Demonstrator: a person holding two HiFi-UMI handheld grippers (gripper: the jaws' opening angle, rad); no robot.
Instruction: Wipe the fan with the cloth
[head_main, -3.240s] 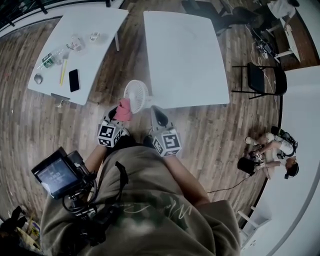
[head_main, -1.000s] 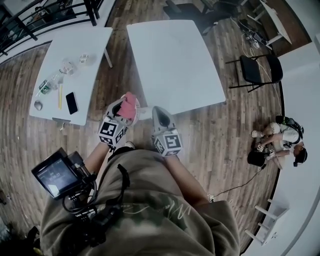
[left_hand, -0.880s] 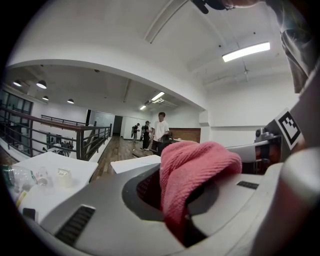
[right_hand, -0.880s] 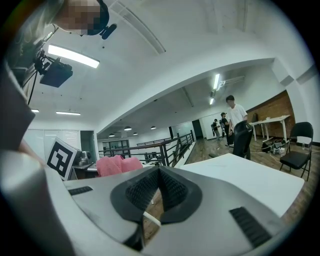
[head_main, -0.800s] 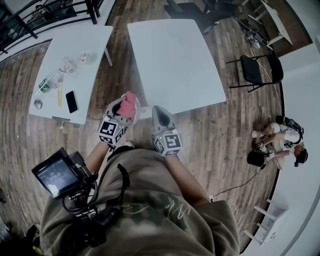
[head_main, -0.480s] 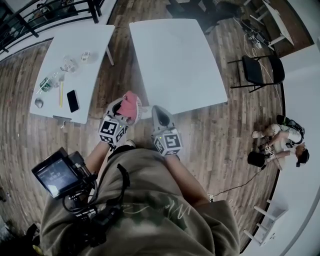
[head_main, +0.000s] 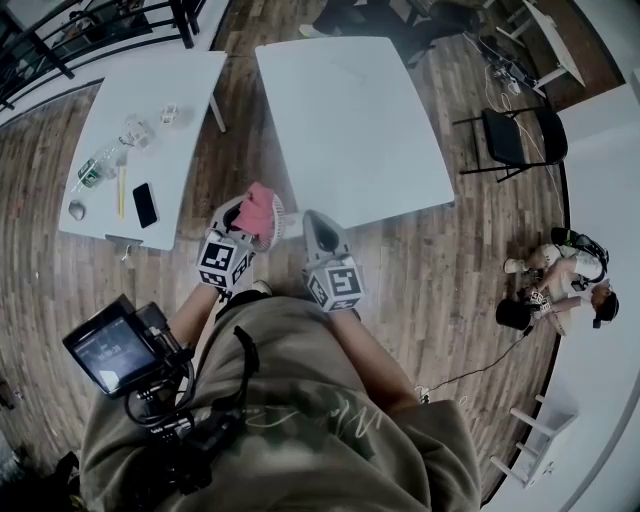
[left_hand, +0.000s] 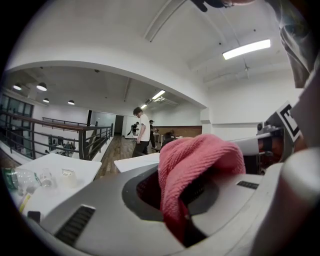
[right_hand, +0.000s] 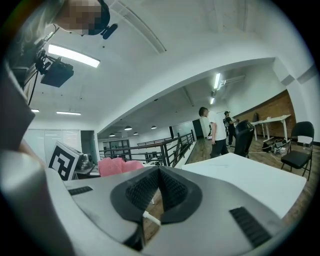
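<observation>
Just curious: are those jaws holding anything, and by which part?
The left gripper pinches the pink cloth by a bunched fold; the right gripper holds nothing.

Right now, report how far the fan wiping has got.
Done: the pink cloth is clamped in the left hand-held gripper. In hand: it is held at the fan, which it mostly hides; contact is unclear. Left: the wiping itself, since no cleaned area shows. The right hand-held gripper is shut and empty.
</observation>
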